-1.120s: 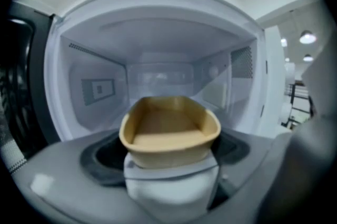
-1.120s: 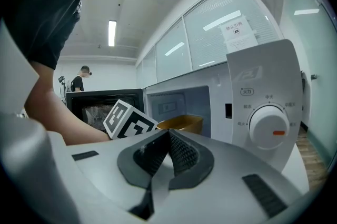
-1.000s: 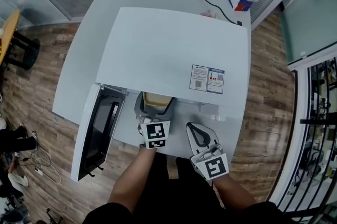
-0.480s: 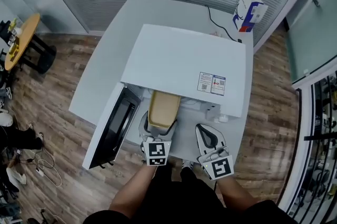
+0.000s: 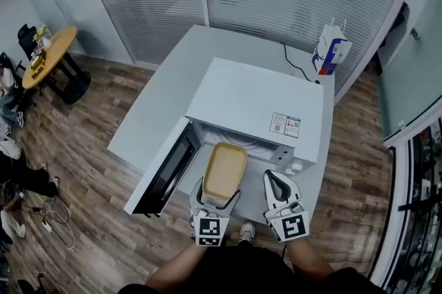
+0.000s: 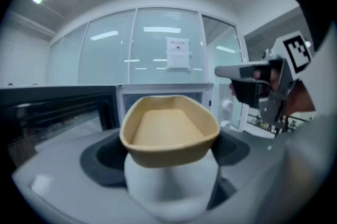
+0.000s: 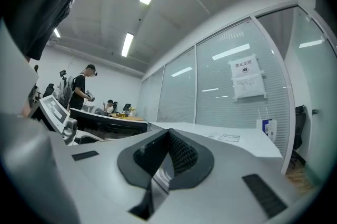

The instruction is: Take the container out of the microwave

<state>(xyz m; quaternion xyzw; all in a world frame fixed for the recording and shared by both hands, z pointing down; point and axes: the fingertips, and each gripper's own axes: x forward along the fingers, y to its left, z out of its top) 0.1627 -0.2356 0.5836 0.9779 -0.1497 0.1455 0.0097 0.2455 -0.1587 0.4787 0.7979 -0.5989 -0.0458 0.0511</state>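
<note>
A tan oval container (image 5: pixel 224 172) is out in front of the white microwave (image 5: pixel 255 103), clear of its open cavity (image 5: pixel 238 143). My left gripper (image 5: pixel 219 194) is shut on the container's near end, one dark pad on each side. In the left gripper view the empty container (image 6: pixel 168 125) fills the middle between the pads, with the microwave cavity (image 6: pixel 160 95) behind it. My right gripper (image 5: pixel 277 180) hangs to the right of the container with its jaws pressed together and nothing in them; its tips (image 7: pixel 169 132) meet in a point.
The microwave door (image 5: pixel 166 168) stands swung out to the left. The microwave sits on a white table (image 5: pixel 162 103). A paper bag (image 5: pixel 330 51) stands at the table's far right corner. A round wooden table (image 5: pixel 52 54) and people are off to the left.
The container has come out of the microwave cavity toward me in the left gripper. Both grippers have risen and drawn back. The right gripper has stayed shut.
</note>
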